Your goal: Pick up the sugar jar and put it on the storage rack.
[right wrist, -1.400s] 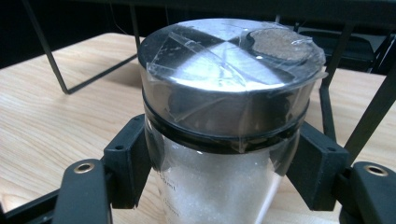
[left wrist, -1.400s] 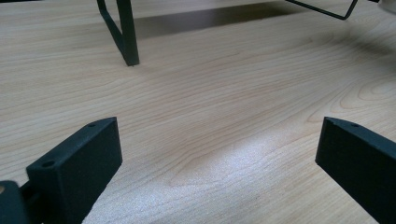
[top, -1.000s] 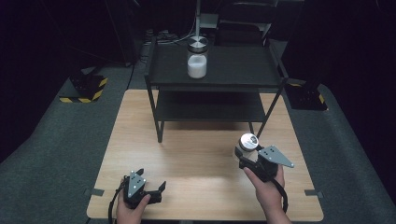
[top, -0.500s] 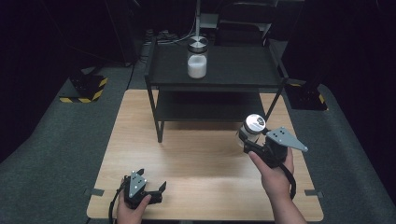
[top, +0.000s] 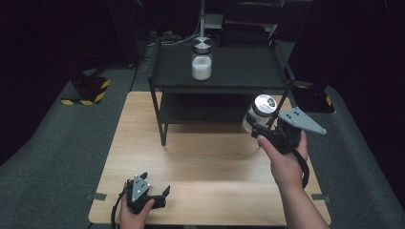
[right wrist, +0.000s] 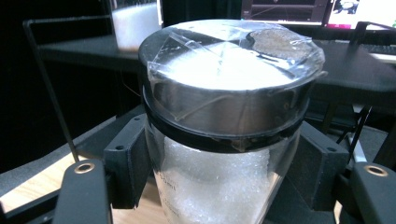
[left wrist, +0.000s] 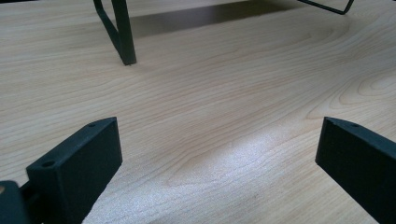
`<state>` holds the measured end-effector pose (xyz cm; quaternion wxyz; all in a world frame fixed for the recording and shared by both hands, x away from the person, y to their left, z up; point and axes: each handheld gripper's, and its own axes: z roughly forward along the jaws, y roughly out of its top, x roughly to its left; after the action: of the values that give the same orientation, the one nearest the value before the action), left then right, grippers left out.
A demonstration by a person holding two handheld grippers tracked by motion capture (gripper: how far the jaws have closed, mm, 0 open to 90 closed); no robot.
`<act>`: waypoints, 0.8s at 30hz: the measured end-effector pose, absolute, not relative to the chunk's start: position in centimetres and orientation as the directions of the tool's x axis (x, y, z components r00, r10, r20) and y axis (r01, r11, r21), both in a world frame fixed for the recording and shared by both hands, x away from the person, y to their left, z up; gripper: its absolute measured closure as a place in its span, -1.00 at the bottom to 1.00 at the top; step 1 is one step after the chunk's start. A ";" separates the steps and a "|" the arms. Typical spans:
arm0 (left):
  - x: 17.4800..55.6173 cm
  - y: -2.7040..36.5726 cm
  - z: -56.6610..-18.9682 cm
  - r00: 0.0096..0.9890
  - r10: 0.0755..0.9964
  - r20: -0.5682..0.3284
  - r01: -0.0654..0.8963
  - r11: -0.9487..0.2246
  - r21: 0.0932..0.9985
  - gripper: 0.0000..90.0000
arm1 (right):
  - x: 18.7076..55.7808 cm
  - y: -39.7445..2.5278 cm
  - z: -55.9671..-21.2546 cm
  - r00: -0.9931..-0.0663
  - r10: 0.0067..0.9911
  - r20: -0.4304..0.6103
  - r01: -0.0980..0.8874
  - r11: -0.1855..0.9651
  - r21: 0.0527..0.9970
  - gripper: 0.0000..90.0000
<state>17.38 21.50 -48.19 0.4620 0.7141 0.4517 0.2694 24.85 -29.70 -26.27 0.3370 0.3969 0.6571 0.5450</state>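
A glass jar with a silver lid and white grains inside hangs in the air by the right end of the black shelf unit. My right gripper is shut on the jar, its jaws clamping the glass just under the lid. A second, similar jar stands upright on the shelf's top board. Near the front left of the wooden table, my left gripper rests low and open, its jaws wide apart over bare wood.
The two-tier black shelf stands across the far half of the table, with a leg ahead of the left gripper. Grey carpet surrounds the table. A yellow-and-black striped object lies on the floor at the far left.
My right gripper has lifted the jar off the table and carried it up and away, toward the right end of the shelf. The left gripper has stayed put.
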 end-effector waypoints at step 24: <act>17.6 21.8 -48.2 0.460 0.887 -0.044 0.400 -0.162 0.902 -0.98 | 28.6 -27.2 -19.1 -0.386 0.920 -0.059 0.103 0.107 0.989 -0.31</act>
<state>17.60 21.84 -48.17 0.4658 0.7161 0.4494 0.2613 28.64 -27.18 -19.07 0.3822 0.4009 0.6383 0.5345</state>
